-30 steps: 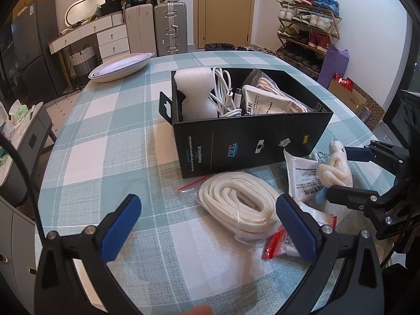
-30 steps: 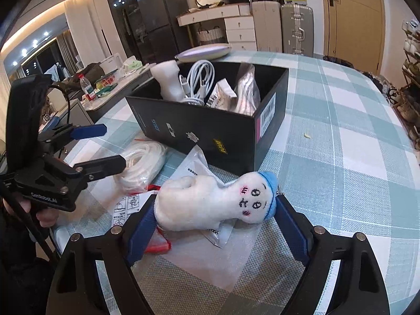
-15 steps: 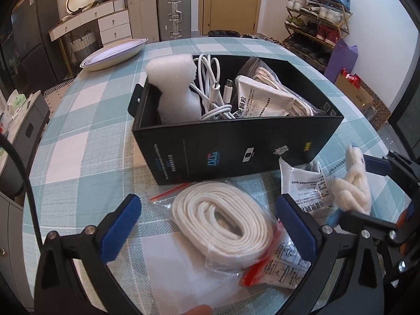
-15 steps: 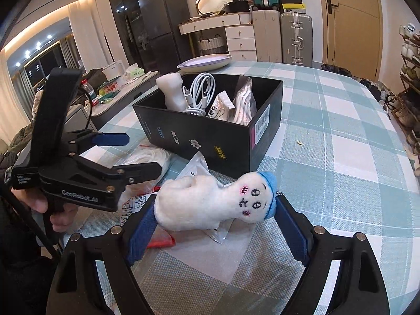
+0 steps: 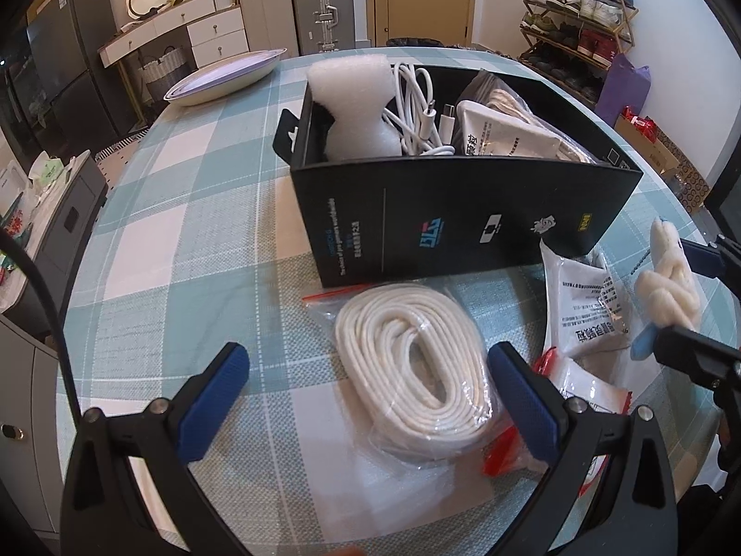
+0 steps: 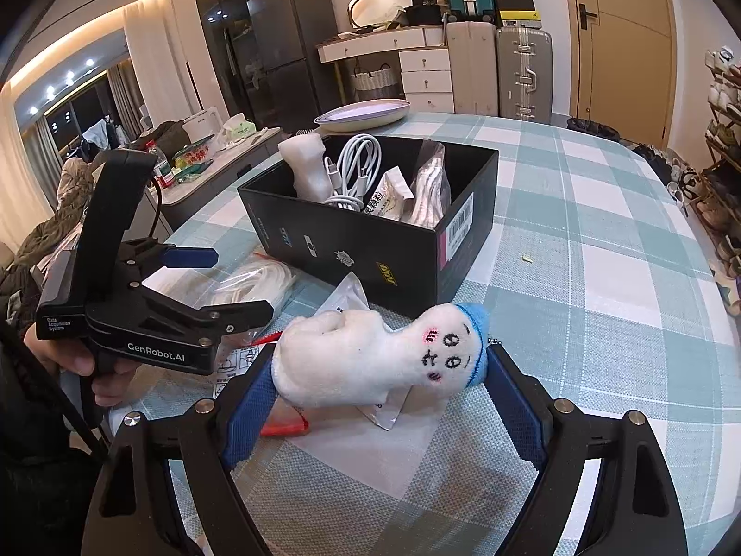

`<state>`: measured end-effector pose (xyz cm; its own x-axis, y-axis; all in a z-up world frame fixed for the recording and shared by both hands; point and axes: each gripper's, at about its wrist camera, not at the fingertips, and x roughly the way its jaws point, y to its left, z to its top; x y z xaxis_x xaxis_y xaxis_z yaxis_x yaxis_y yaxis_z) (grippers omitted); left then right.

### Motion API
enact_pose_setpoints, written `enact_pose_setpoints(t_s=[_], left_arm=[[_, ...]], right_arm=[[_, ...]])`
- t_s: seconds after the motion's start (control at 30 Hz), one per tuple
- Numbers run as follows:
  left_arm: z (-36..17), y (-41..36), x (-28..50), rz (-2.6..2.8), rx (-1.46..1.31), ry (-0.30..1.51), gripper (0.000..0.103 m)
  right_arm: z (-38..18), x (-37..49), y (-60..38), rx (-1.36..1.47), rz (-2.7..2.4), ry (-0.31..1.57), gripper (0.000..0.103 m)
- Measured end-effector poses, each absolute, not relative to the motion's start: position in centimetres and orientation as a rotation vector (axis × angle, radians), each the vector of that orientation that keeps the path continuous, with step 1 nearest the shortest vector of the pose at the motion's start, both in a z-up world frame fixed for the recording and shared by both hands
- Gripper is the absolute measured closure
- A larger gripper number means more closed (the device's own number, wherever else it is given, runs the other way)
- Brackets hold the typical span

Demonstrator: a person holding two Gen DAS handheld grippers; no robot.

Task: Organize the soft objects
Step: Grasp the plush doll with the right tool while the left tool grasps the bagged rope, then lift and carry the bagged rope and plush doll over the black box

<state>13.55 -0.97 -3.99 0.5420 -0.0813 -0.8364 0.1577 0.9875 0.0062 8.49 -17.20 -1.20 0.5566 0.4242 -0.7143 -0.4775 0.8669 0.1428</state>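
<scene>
My right gripper (image 6: 377,398) is shut on a white plush doll (image 6: 370,356) with a blue cap, held above the table in front of the black box (image 6: 352,250). The doll also shows in the left wrist view (image 5: 667,287). My left gripper (image 5: 366,398) is open, its fingers on either side of a bagged coil of white rope (image 5: 412,366) lying on the table. The black box (image 5: 463,213) holds white foam (image 5: 356,106), white cables (image 5: 417,106) and packets. It stands just beyond the rope.
White printed packets (image 5: 583,315) and a red-edged bag lie right of the rope. An oval white dish (image 5: 222,78) sits at the table's far edge. The left gripper shows in the right wrist view (image 6: 194,278). Suitcases, drawers and a shoe rack stand around the room.
My left gripper has moved forward and lower, so the rope coil now lies between its fingers. My right gripper still holds the doll and has risen slightly.
</scene>
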Motion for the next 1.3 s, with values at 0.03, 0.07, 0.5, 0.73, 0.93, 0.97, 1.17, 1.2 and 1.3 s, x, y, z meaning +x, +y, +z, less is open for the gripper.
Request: enact_pose_setpoints(t_s=[0.03,0.07,0.5,0.73,0.93,0.97,1.17,1.2,1.3], left_arm=[[-4.0,-0.9,13.6,-0.145,0.082,0.99,0.0],[-4.1,-0.9,13.6,-0.147,0.08,0.993,0.0],[-3.8,-1.5,13.2,-0.229,0.08,1.006,0.039],[-3.5,-1.1,12.7,-0.242,0.063,0.984,0.063],[-3.5,-0.9,12.6,-0.245,0.061,0.973,0.067],[-3.5,-0.9,12.5,-0.246,0.06,0.971,0.068],[-3.4,-0.6,12.2,-0.249,0.044,0.963,0.068],[-3.4,-0.6,12.2,-0.251,0.042,0.962,0.068],[-3.3,-0.3,12.0,-0.255,0.033,0.957,0.069]], right_arm=[[-1.2,8.5,-17.1,-0.071,0.535,0.824,0.016],[-1.2,8.5,-17.1,-0.07,0.536,0.824,0.016],[-1.2,8.8,-16.5,-0.077,0.542,0.828,0.016],[-1.1,8.7,-16.1,-0.079,0.549,0.823,0.016],[-1.0,8.5,-15.9,-0.082,0.549,0.818,0.016],[-1.0,8.5,-15.9,-0.082,0.549,0.818,0.016],[-0.6,8.4,-15.9,-0.085,0.543,0.809,0.016],[-0.5,8.3,-15.9,-0.085,0.543,0.807,0.016],[-0.2,8.2,-15.9,-0.088,0.541,0.8,0.016]])
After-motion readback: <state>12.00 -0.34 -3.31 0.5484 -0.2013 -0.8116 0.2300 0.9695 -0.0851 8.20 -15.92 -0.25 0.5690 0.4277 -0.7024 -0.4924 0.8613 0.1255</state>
